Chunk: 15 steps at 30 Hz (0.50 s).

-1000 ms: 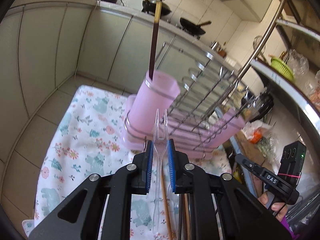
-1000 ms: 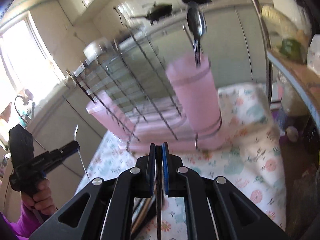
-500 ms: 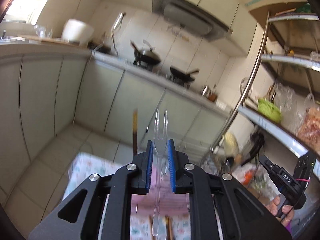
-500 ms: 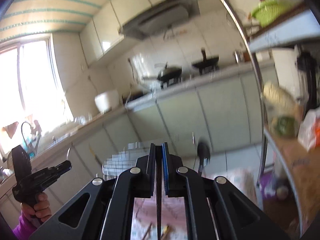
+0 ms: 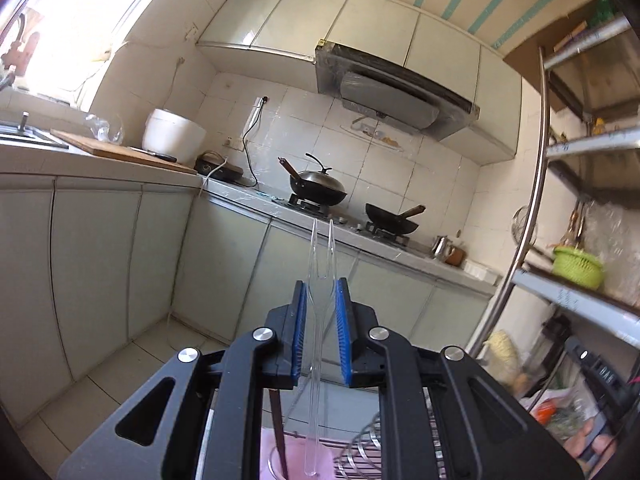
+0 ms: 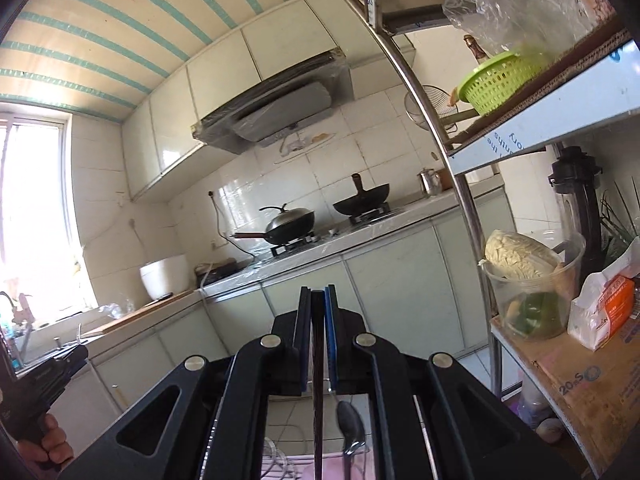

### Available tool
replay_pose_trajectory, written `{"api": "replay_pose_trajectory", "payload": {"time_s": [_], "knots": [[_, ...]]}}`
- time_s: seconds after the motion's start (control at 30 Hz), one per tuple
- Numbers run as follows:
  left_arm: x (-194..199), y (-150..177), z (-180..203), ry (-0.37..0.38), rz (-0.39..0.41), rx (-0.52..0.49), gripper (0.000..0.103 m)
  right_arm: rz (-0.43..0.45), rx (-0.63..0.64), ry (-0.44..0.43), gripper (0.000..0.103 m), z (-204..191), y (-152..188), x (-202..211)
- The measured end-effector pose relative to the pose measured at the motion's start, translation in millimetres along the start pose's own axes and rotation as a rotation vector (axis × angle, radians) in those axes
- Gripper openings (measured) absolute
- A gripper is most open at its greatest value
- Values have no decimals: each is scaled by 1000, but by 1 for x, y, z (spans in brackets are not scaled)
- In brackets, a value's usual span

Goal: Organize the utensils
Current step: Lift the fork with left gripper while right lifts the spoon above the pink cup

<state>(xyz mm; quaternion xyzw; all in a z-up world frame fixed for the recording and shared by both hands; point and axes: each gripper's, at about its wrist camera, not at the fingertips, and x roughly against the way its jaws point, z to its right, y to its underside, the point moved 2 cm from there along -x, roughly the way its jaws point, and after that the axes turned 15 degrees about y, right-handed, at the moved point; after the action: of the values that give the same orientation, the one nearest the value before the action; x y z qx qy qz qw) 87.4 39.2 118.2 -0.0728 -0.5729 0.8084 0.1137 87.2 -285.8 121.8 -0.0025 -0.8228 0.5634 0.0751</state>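
item: clear plastic fork [image 5: 320, 312] clamped upright in left hand-held gripper [image 5: 321, 292], tines up, handle hanging over pink cup [image 5: 296, 460], likely for a handle-first drop | right hand-held gripper [image 6: 317, 304] clamped on a thin dark utensil [image 6: 317, 400], type unclear, above the rack | text: carton [image 6: 580, 384] on shelf reads "20", rest illegible

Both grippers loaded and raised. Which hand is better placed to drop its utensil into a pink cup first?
Marginal, probably left: its clear fork hangs directly above the pink cup; the right gripper's dark utensil hangs beside the spoon.
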Motion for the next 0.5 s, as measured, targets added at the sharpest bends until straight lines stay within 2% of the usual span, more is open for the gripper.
{"api": "replay_pose_trajectory", "payload": {"time_s": [0.17,0.5], "knots": [[-16,29,-9,-43,-58,-19,14,-5,10,13,6,1,11,-17],[-15,68,-22,-21,-159,33,14,-154,22,26,6,14,51,-33]]}}
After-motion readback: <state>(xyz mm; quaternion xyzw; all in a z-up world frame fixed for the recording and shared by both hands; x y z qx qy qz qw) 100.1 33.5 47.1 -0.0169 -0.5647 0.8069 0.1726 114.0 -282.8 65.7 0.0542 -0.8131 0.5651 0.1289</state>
